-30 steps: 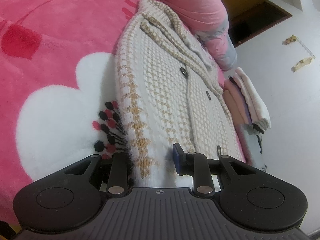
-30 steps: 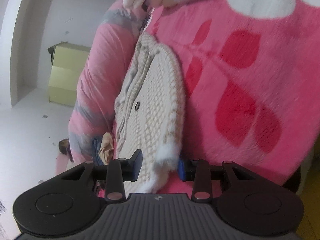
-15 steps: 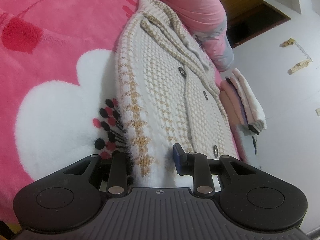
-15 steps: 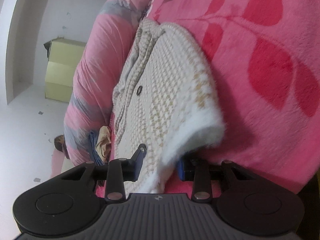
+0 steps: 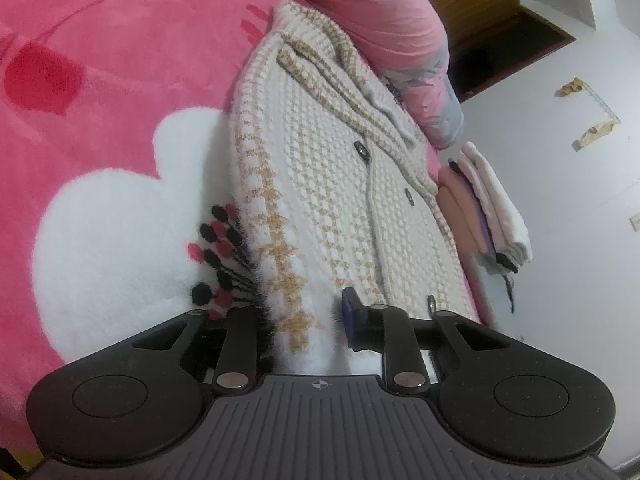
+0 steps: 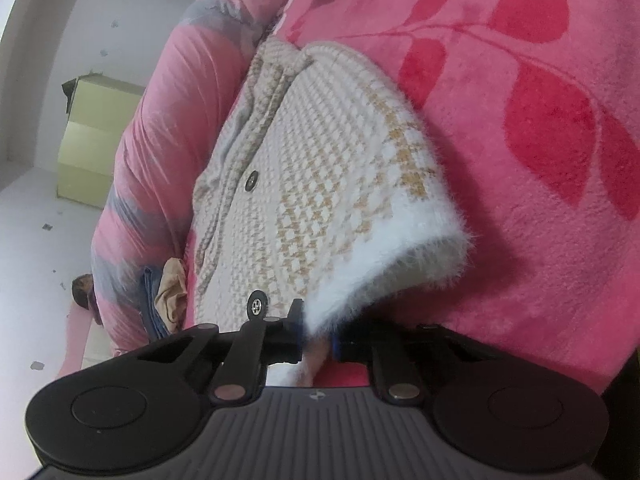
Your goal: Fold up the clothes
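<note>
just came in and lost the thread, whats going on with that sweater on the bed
A person is folding a cream and tan knitted cardigan on a pink fleece blanket, holding a gripper in each hand. The left gripper and the right gripper each have their fingers closed on the fuzzy white hem. On the right side the hem is lifted off the blanket. A small stack of folded clothes lies just past the cardigan.

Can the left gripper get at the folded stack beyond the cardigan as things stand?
Probably not yet. The left gripper is shut on the cardigan hem, and the cardigan's whole width lies between it and the stack. It would need to let go and pass over first.
</note>
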{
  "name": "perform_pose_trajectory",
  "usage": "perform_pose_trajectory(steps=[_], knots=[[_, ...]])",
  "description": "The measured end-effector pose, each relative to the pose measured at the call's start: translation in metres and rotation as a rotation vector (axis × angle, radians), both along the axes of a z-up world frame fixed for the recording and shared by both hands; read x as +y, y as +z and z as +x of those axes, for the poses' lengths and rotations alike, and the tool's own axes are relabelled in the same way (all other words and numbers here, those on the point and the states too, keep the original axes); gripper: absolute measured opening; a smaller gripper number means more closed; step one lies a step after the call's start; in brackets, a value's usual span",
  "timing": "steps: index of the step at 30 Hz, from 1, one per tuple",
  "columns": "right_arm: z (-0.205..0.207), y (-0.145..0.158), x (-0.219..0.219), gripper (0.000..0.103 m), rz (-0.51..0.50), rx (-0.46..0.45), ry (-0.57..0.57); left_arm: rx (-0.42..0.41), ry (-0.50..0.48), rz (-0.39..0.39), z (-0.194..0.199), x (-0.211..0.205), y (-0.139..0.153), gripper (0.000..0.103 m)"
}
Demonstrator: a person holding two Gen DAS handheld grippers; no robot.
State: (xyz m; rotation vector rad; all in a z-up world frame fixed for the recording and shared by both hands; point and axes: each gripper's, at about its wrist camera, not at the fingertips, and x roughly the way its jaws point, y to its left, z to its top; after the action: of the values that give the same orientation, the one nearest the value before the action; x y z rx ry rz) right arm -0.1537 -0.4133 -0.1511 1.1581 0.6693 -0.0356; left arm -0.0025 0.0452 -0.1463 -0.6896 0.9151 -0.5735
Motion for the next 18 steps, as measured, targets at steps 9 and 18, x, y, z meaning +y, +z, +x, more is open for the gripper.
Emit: perform_pose_trajectory(steps=[9, 18], knots=[[0.004, -0.003, -0.004, 0.015, 0.038, 0.005, 0.019, 0.026, -0.009, -0.013, 0.002, 0.002, -0.004, 0.016], [0.008, -0.005, -0.002, 0.018, 0.052, 0.015, 0.006, 0.064, -0.007, -0.050, 0.005, 0.002, -0.010, 0.019]])
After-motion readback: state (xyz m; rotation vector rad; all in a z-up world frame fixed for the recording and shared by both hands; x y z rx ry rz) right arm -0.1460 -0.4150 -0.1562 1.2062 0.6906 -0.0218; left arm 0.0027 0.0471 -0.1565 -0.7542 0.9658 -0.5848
